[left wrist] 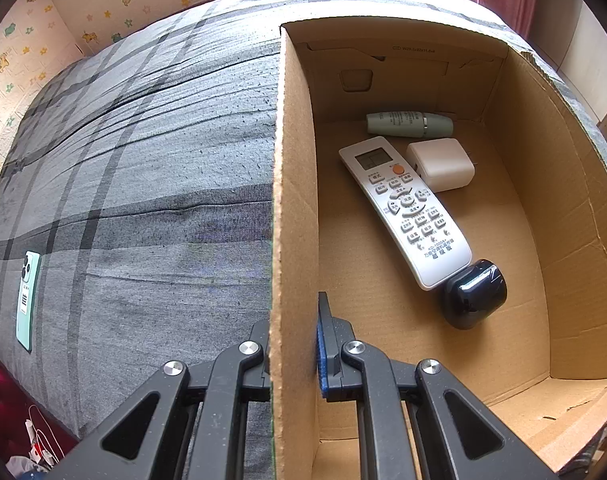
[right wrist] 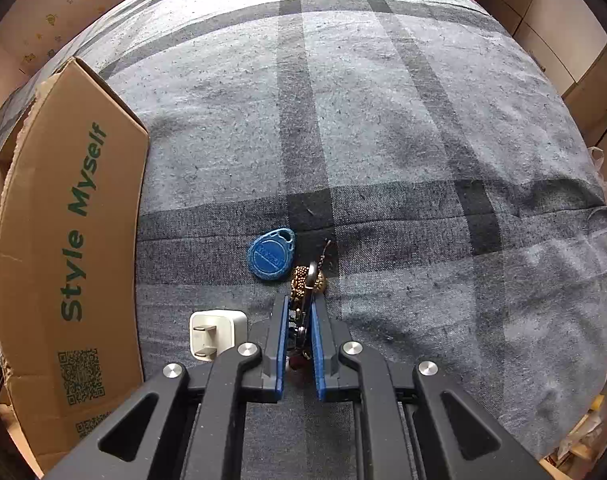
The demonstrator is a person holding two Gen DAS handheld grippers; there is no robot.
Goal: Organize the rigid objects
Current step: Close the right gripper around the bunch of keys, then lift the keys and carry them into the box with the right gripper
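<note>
A cardboard box [left wrist: 295,200] stands on a grey plaid bed. My left gripper [left wrist: 293,312] is shut on its left wall, one finger outside and one inside. Inside lie a white remote [left wrist: 407,208], a white charger [left wrist: 441,164], a pale green bottle [left wrist: 409,124] and a black earbud case [left wrist: 475,294]. My right gripper [right wrist: 301,300] is shut on a keyring with a gold bead chain [right wrist: 303,280], low over the bed. Its blue key fob [right wrist: 270,255] lies just ahead. The box [right wrist: 71,240] is to the left.
A white plug adapter [right wrist: 215,332] lies on the bed left of my right gripper, near the box. A mint green phone [left wrist: 28,300] lies at the bed's left edge. The grey plaid bed cover [right wrist: 383,140] stretches ahead.
</note>
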